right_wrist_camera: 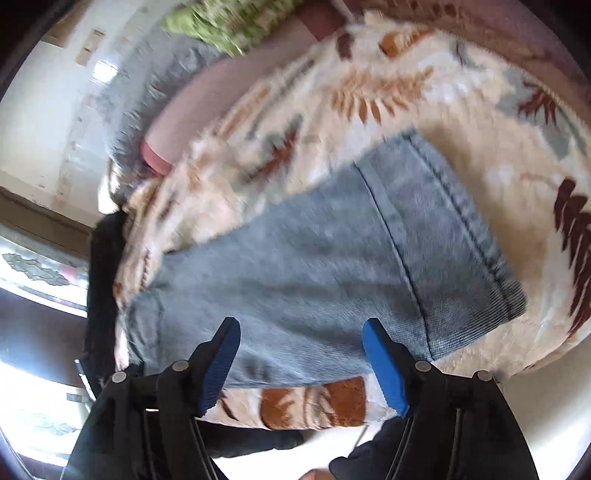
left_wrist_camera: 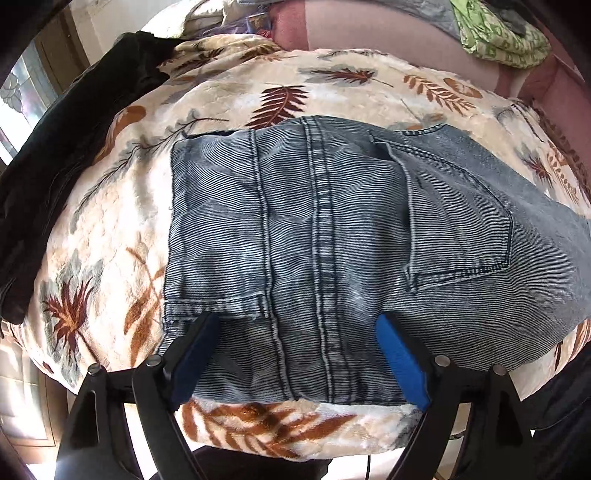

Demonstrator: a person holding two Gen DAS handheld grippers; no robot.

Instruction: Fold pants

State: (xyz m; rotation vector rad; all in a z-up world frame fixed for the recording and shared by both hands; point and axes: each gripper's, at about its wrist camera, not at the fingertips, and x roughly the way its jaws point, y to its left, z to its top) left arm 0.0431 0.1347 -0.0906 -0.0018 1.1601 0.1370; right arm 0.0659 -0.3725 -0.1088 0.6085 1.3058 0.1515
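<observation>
Folded pants (left_wrist_camera: 332,236) of blue-grey denim are seen lying flat on a cream blanket (left_wrist_camera: 229,96) printed with brown and grey leaves. In the left wrist view a back pocket (left_wrist_camera: 458,218) and the middle seams are shown clearly; the right part of the pants is cut off by the lens edge. The left tongs (left_wrist_camera: 297,325) are held wide open, both blue pads over the near edge of the pants, nothing between them. Whether the pads touch the cloth cannot be told.

The right wrist view is blurred by motion. The pants (right_wrist_camera: 332,251) are seen there as a pale blue block with a stitched hem at its right end; finer detail cannot be made out. The right tongs (right_wrist_camera: 301,326) are also spread open with nothing gripped, over the near edge of the pants.

A dark garment (left_wrist_camera: 62,177) is laid at the left edge of the blanket, partly cut off. A green patterned cloth (left_wrist_camera: 495,33) is seen at the far side, half out of frame. What carries the blanket is hidden beneath it.
</observation>
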